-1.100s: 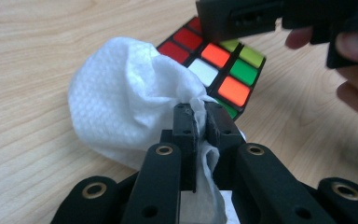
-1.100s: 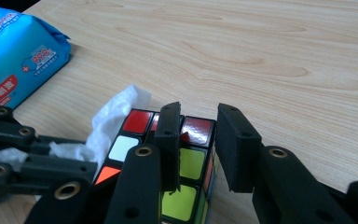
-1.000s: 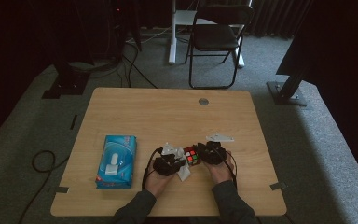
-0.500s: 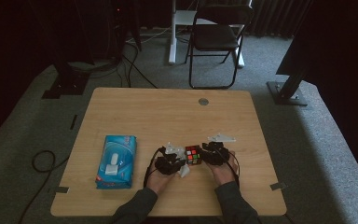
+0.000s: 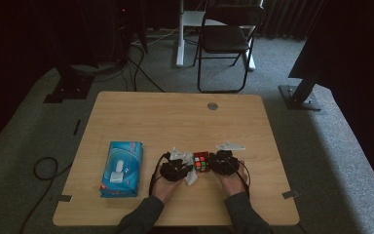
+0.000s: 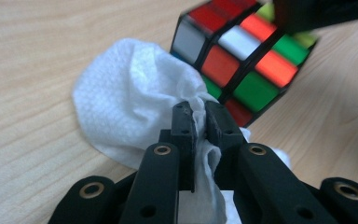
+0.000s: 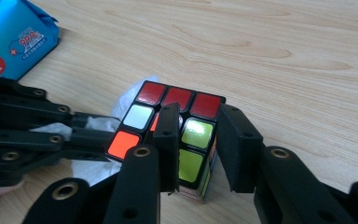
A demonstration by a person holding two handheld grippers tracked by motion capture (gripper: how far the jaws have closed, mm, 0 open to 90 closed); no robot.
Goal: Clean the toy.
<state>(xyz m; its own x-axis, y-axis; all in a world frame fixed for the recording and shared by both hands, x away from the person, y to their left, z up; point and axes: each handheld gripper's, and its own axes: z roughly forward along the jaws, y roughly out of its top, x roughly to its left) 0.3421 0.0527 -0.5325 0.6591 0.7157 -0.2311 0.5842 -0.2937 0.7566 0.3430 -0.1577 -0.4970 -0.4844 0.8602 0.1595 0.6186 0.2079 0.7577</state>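
A scrambled Rubik's cube [image 5: 201, 161] sits low over the wooden table [image 5: 175, 117] between both hands. My right gripper [image 5: 210, 163] is shut on it. In the right gripper view the jaws [image 7: 198, 121] clamp one side layer of the cube [image 7: 177, 95], and they have just been closing with the cube between them. My left gripper [image 5: 189, 168] is shut on a crumpled white wipe [image 5: 191, 177]. In the left gripper view the pinched wipe [image 6: 130, 93] bulges against the cube [image 6: 242, 60] just past the fingertips of that gripper [image 6: 198, 112].
A blue pack of wet wipes [image 5: 121, 168] lies flat to the left of the hands, and its corner shows in the right gripper view [image 7: 14, 32]. A round grommet [image 5: 213, 106] sits near the table's far edge. A folding chair [image 5: 224, 39] stands beyond the table.
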